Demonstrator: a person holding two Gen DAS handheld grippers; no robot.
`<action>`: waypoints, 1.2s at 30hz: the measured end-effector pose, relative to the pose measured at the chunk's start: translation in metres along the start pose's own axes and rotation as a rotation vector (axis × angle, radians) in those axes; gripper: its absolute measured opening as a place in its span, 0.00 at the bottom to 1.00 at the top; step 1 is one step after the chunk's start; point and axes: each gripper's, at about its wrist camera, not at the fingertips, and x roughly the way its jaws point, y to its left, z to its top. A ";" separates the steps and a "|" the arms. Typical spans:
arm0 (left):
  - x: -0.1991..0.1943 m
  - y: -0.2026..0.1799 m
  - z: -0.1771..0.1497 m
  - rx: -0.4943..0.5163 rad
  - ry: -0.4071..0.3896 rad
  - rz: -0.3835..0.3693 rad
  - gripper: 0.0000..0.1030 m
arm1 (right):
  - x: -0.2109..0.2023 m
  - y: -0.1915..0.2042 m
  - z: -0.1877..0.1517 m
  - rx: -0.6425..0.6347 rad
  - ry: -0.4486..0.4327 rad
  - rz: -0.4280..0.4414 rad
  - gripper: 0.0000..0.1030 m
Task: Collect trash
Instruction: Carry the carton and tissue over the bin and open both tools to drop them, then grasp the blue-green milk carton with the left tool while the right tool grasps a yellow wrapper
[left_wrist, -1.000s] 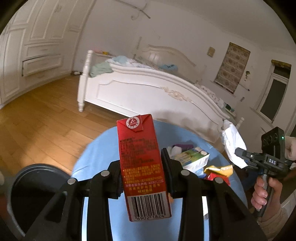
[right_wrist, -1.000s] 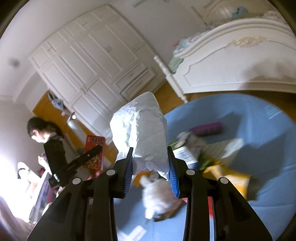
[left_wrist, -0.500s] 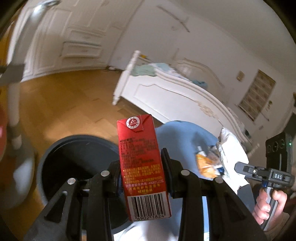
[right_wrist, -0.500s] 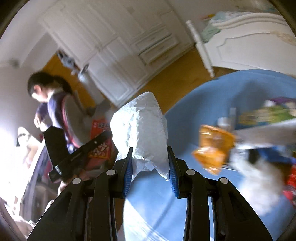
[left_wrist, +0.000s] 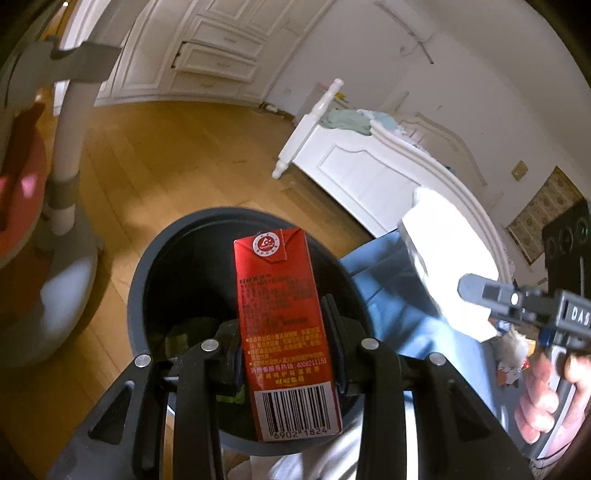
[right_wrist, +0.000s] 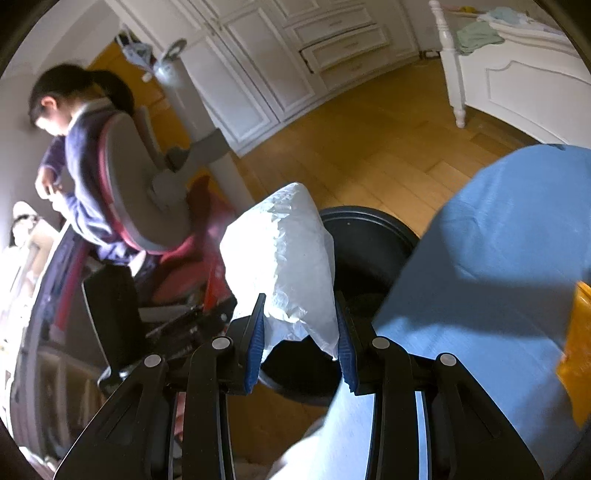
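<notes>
1. At the far left of the left wrist view stands a chair (left_wrist: 44, 206) with a pale tubular post, a grey rounded base and a red padded seat, on a floor (left_wrist: 177, 155) of glossy honey-coloured wooden boards.
2. Just right of it is the trash bin (left_wrist: 136, 295), a round dark-grey plastic tub with a smooth thick rim; something dark and crumpled with a greenish-yellow edge lies inside, too dim to name.
3. The left gripper (left_wrist: 284, 354) has its black jaws partly closed and clamped on the two narrow sides of a red milk carton (left_wrist: 282, 317). This glossy rectangular box, with a folded gable top, a round seal and a white barcode panel at its lower end, is held upright over the bin's opening.
4. Right of the bin hangs a blue tablecloth (left_wrist: 391, 280), soft and creased.
5. Behind it is a white panelled bed frame (left_wrist: 369, 170) with a turned post and rumpled cloth on top.
6. At the right edge a hand (left_wrist: 543, 398) holds the right gripper (right_wrist: 301, 341), whose blue-padded jaws, partly closed, pinch a white crinkled plastic bag (right_wrist: 284, 258), puffy like a pillow, held near the bin's rim.
7. In the right wrist view, a person (right_wrist: 85, 177) in a dark top sits at the left.
</notes>
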 end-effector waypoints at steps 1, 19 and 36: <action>0.002 0.003 -0.001 -0.003 0.006 0.002 0.34 | 0.004 -0.001 0.000 -0.003 0.005 -0.005 0.34; 0.015 0.010 -0.009 0.000 0.038 0.077 0.43 | 0.033 -0.004 0.012 0.007 0.000 -0.033 0.73; 0.008 -0.089 0.003 0.212 0.014 -0.034 0.69 | -0.086 -0.054 -0.044 0.066 -0.202 -0.018 0.76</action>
